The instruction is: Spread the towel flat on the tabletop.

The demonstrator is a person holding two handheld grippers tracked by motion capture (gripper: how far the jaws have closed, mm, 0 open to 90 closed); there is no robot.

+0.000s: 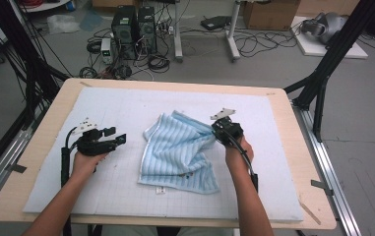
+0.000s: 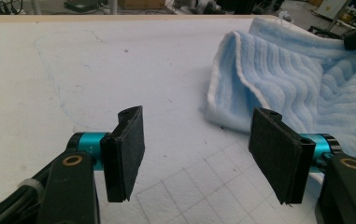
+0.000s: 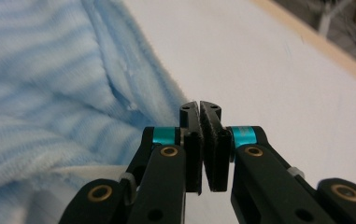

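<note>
Blue-and-white striped towel lies rumpled near the middle of the surface, on a white gridded mat that covers most of the pale wood top. One part is folded over itself toward the far side; a small tag shows at its near edge.

Right tongs, held in the person's right hand, sit at the towel's right edge, just beside the bunched cloth. In the right gripper view the right tongs are clenched, pads pressed flat together with nothing visible between them, and the towel lies just to their left; whether the fabric touches the outer jaw I cannot tell.

Left tongs, in the left hand, rest low over the mat to the left of the towel, apart from it. In the left gripper view the left tongs stand released, wide gap, bare mat between the pads, with the towel ahead and to the right.

Cables and computer towers clutter the floor beyond the surface.
</note>
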